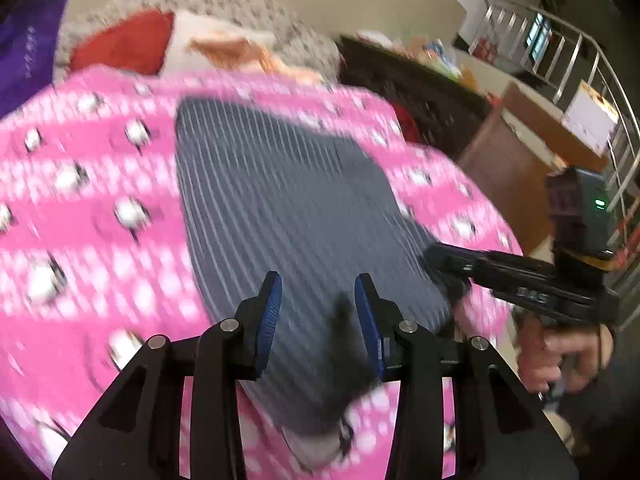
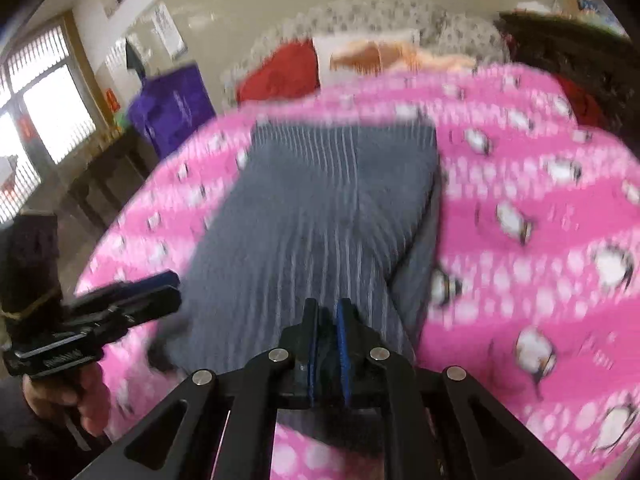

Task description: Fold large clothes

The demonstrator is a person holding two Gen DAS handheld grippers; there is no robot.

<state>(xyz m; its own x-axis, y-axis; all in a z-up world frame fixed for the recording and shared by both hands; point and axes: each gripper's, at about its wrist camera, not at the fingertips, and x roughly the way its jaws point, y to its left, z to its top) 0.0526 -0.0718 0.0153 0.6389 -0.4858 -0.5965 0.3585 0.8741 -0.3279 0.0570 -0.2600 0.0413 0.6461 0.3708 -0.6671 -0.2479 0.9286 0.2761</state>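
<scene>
Grey striped garment point(image 1: 288, 216) lies folded on the pink penguin blanket point(image 1: 88, 208). Your left gripper point(image 1: 318, 304) is spread wide above its near edge. Your right gripper point(image 2: 327, 320) is nearly closed; whether it pinches cloth, I cannot tell.

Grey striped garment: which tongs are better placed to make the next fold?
Right, probably. The right tongs look nearly shut at the grey striped garment's near edge, though no grip shows; the left tongs hang open above it.
</scene>
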